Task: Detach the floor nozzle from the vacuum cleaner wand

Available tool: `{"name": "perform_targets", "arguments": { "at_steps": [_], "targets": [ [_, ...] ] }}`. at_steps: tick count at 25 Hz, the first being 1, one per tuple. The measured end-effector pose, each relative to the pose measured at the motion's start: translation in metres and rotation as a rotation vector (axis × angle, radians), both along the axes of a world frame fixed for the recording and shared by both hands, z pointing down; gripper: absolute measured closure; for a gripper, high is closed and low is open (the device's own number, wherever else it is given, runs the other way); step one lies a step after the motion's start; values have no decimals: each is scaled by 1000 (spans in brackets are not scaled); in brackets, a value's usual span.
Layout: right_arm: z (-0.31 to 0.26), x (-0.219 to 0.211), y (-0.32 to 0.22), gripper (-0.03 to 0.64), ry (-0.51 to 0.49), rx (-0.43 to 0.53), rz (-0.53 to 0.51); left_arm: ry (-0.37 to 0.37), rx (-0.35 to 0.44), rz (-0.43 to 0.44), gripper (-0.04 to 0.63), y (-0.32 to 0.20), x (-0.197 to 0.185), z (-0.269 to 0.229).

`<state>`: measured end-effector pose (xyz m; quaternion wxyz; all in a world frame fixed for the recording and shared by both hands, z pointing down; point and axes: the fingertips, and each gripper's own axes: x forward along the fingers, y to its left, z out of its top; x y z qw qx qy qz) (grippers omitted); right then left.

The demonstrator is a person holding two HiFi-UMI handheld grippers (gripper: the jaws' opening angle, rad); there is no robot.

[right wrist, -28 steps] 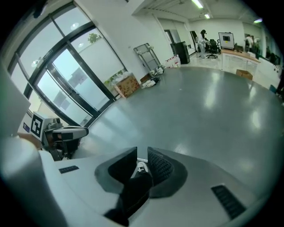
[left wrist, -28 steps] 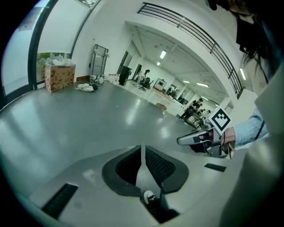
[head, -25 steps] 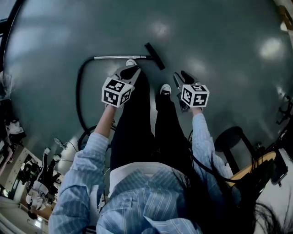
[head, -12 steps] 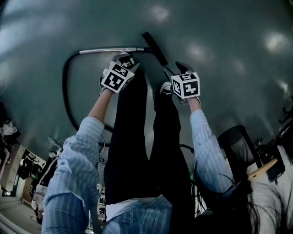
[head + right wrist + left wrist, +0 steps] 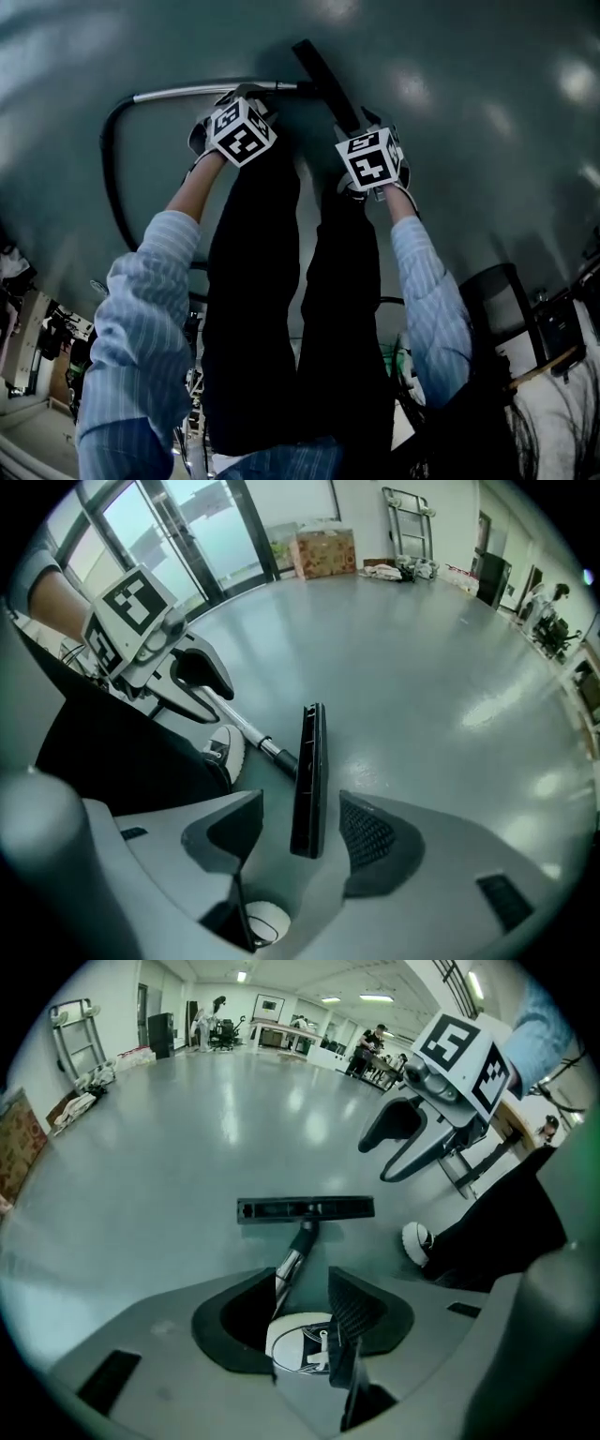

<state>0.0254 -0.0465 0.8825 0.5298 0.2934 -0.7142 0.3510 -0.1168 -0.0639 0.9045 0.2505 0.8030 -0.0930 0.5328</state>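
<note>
Nothing is detached yet: the floor nozzle (image 5: 323, 80) sits on the wand (image 5: 178, 92), while the left gripper (image 5: 305, 1279) and right gripper (image 5: 300, 803), jaws just opened and empty, hang above.

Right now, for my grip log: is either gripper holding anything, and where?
Nothing held: left gripper and right gripper have just been opening, empty, above the wand and nozzle.

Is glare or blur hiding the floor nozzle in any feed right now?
Head view: dim, bluish; fisheye bows the wand; ceiling-light glare on the floor sits clear of the floor nozzle. Left gripper view: brighter, floor nozzle crisp, corners vignetted black. Right gripper view: bright, floor nozzle sharp, glare streak off to its right.
</note>
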Motion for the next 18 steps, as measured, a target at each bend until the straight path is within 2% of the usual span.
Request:
{"name": "perform_targets", "arguments": {
  "at_steps": [6, 9, 14, 18],
  "targets": [
    [56, -10, -5, 374, 21, -1, -17, -66, 27, 98, 442, 2, -2, 64],
    [86, -13, -1, 373, 30, -19, -36, -107, 60, 182, 432, 3, -4, 99],
    [104, -13, 6, 374, 44, -11, -85, -177, 93, 339, 426, 12, -6, 129],
    [119, -12, 5, 376, 47, -4, -101, -205, 99, 330, 426, 5, -8, 147]
  ]
}}
